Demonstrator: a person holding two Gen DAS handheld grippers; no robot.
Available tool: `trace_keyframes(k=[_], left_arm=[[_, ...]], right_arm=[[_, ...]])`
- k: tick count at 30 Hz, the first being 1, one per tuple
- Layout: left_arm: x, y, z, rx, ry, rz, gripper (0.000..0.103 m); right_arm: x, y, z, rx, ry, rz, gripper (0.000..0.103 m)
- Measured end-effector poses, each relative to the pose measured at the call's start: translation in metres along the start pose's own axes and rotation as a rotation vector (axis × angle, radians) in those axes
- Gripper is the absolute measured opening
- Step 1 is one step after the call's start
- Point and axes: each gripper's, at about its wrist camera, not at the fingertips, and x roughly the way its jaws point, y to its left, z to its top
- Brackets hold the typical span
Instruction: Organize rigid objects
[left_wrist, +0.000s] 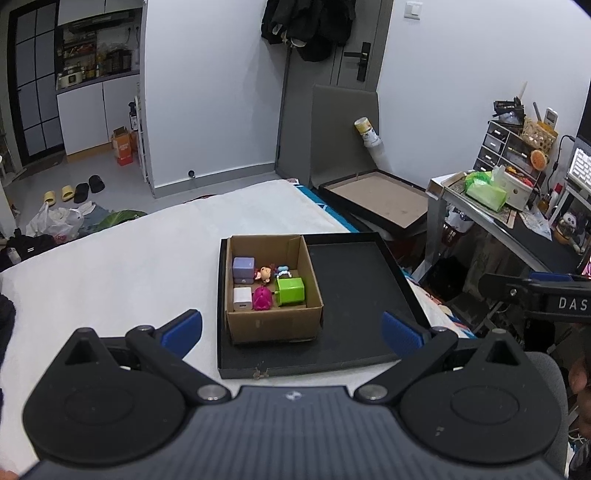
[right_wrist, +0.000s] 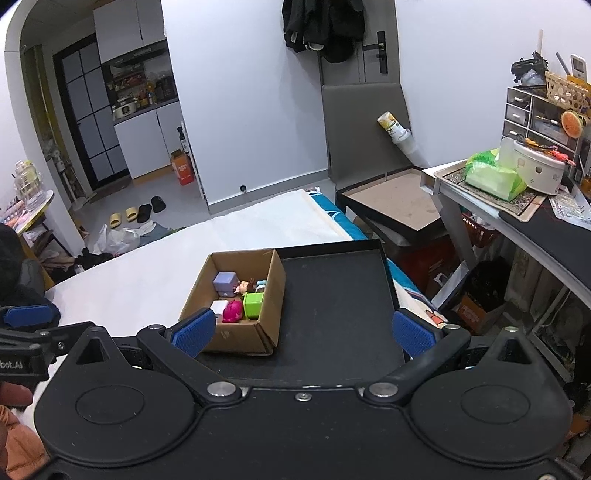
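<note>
Both our left gripper (left_wrist: 291, 328) and right gripper (right_wrist: 303, 330) hang wide and unladen; we should approach the cardboard box (left_wrist: 273, 321) of toys (left_wrist: 262, 298) squarely.

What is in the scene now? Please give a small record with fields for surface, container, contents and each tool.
surface: white bed cover
tray: black tray, right part bare
container: open cardboard box, in tray's left part
contents: green cube, pink toy, white cube, purple cube, small doll
left tool: open, holding nothing
right tool: open, holding nothing
</note>
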Motion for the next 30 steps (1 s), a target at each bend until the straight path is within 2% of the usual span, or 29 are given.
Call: trace_keyframes(k=[30], left_arm=[[-0.0061, 0.0038, -0.0026, -0.014, -0.001, -0.005, 0.102]], right_arm=[[-0.0026, -0.0008, -0.0037, -0.002, 0.011, 0.022, 0.103]])
